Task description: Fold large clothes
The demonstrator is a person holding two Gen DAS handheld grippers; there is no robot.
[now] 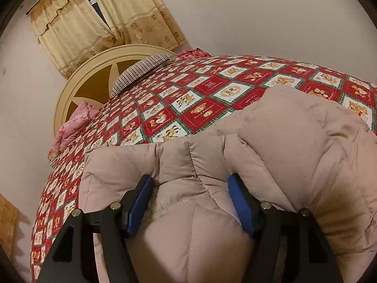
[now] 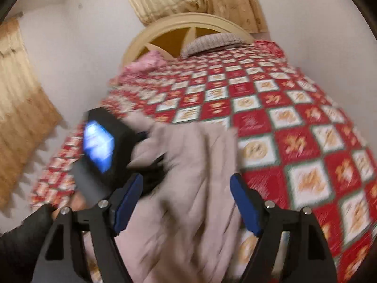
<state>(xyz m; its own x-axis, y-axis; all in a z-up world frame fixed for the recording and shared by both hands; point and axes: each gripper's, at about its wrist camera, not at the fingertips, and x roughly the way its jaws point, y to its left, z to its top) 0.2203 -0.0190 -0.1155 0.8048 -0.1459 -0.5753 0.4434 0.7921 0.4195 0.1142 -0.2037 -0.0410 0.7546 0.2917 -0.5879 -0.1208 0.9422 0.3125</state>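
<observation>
A beige quilted puffer coat [image 1: 271, 155] lies bunched on the near part of a bed with a red and white patchwork cover [image 1: 188, 94]. My left gripper [image 1: 190, 179] is open, its blue pads [image 1: 141, 202] wide apart with puffy coat fabric between them. In the blurred right wrist view the coat [image 2: 188, 188] runs between the blue pads [image 2: 245, 202] of my right gripper [image 2: 186, 179], which is also open. The left gripper's body with a lit screen [image 2: 101, 146] shows at the coat's left side.
A cream arched headboard [image 1: 77, 89] and a striped pillow [image 1: 141, 70] are at the far end, with a pink bundle [image 1: 75, 122] at the left edge. Beige curtains [image 1: 94, 23] hang on the wall. The bed cover [image 2: 294, 118] stretches far to the right.
</observation>
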